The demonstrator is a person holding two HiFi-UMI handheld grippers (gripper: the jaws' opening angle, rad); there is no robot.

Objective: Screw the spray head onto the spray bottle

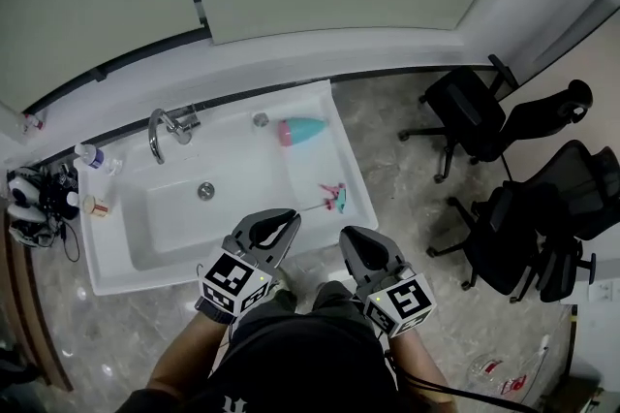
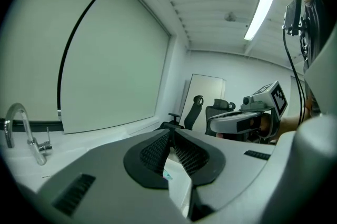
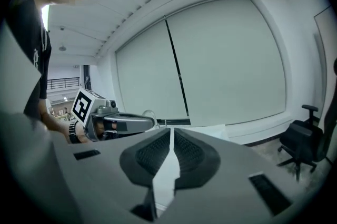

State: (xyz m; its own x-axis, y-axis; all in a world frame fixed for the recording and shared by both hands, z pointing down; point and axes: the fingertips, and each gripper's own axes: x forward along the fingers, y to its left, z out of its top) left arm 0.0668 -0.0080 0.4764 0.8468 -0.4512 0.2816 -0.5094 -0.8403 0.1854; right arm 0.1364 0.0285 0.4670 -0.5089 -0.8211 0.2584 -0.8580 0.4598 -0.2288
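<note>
We note a white rectangular ceramic sink unit (image 1: 315, 164) with a flat ledge right of its basin. On the ledge lie a teal plastic spray bottle with pink neck (image 1: 302, 131), on its side near the back, and a pink-and-teal spray head (image 1: 334, 199) near the front, apart. A small blue-capped bottle (image 1: 89, 155) stands on the back-left rim.

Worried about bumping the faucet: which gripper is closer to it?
Left. In the head view, the left gripper hovers at the sink's front rim, below and right of the faucet. The right gripper is farther right, beyond the left one.
</note>
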